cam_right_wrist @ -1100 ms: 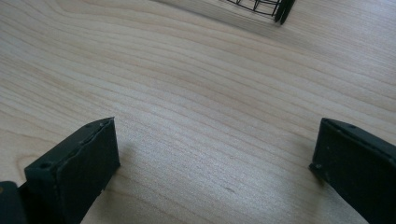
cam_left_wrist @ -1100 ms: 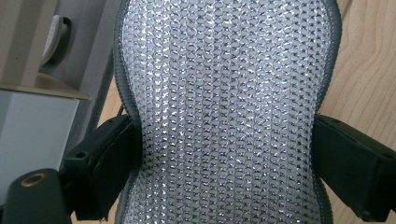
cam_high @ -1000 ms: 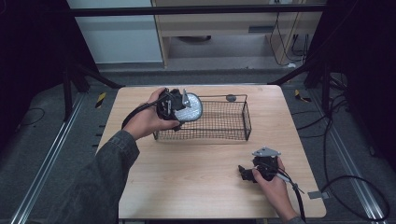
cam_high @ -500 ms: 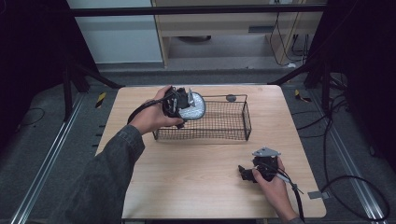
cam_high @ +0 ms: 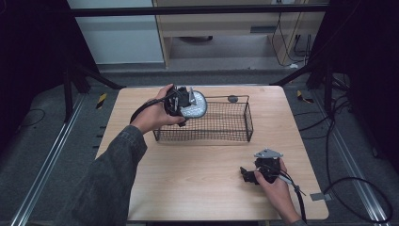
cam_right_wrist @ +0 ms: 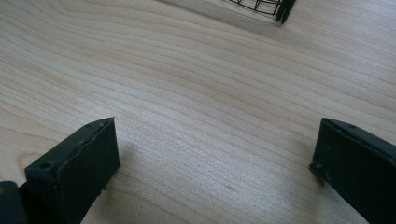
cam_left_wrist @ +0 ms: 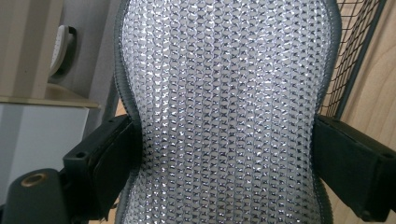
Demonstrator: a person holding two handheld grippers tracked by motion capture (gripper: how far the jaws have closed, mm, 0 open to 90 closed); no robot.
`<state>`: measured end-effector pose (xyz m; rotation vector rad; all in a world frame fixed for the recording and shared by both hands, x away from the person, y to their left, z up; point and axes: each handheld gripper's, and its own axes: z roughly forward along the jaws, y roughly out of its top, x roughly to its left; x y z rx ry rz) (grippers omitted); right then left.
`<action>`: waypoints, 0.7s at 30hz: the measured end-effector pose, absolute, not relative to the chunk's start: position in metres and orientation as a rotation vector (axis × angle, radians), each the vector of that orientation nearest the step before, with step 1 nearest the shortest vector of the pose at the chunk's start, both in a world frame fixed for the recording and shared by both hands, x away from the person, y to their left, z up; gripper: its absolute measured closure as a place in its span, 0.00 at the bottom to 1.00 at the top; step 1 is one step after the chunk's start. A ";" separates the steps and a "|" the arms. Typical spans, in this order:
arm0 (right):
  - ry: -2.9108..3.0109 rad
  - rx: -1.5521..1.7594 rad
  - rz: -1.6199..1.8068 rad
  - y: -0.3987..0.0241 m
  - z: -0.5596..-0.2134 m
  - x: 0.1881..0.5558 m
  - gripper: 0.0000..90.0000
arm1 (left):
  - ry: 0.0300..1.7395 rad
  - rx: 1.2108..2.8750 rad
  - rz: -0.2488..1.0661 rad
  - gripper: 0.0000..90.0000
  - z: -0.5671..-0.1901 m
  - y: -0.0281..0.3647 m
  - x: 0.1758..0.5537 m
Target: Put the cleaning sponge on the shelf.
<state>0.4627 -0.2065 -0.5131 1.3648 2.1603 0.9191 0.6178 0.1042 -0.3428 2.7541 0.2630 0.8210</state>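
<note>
— What is held at the far-left end of the wire basket [cam_high: 226, 123]?

— A silvery mesh pad [cam_high: 195, 104] with a grey edge is gripped by the left gripper [cam_high: 181, 104]; it is held above the basket's left end, over the rim. In the left gripper view the pad [cam_left_wrist: 224, 112] is seen pinched at its narrowed waist, both black jaws pressed against its grey border.

— And how is it pointed?

— In the high view its long axis is seen running away from the gripper, toward the far side of the table [cam_high: 188, 188] and a little to the right, the rounded end farthest from the hand [cam_high: 153, 117]. In the left gripper view the long axis is laid straight up the frame, along the jaws' own direction — the broad face is turned to the camera.

— The other side?

— The right gripper [cam_high: 249, 175] is rested low on the near right of the table, well apart from the basket, and nothing is grasped. Its jaws are spread wide over bare wood [cam_right_wrist: 210, 116] — a basket corner [cam_right_wrist: 266, 7] is glimpsed at the top.
</note>
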 end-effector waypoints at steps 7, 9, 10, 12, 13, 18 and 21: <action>2.161 1.363 0.918 -0.207 -0.513 0.463 0.01 | 0.260 2.746 0.818 0.10 -0.345 0.111 0.621; 2.161 1.363 0.918 -0.207 -0.513 0.463 0.01 | 0.256 2.742 0.818 0.10 -0.346 0.111 0.622; 2.161 1.363 0.918 -0.207 -0.513 0.463 0.01 | 0.253 2.741 0.822 0.10 -0.347 0.111 0.623; 2.161 1.363 0.918 -0.206 -0.513 0.463 0.01 | 0.251 2.749 0.822 0.10 -0.350 0.111 0.625; 2.161 1.363 0.918 -0.206 -0.513 0.463 0.01 | 0.253 2.754 0.822 0.10 -0.351 0.111 0.625; 2.161 1.362 0.918 -0.207 -0.513 0.463 0.01 | 0.261 2.750 0.813 0.10 -0.358 0.114 0.631; 2.161 1.362 0.918 -0.207 -0.513 0.463 0.01 | 0.269 2.745 0.798 0.10 -0.362 0.115 0.634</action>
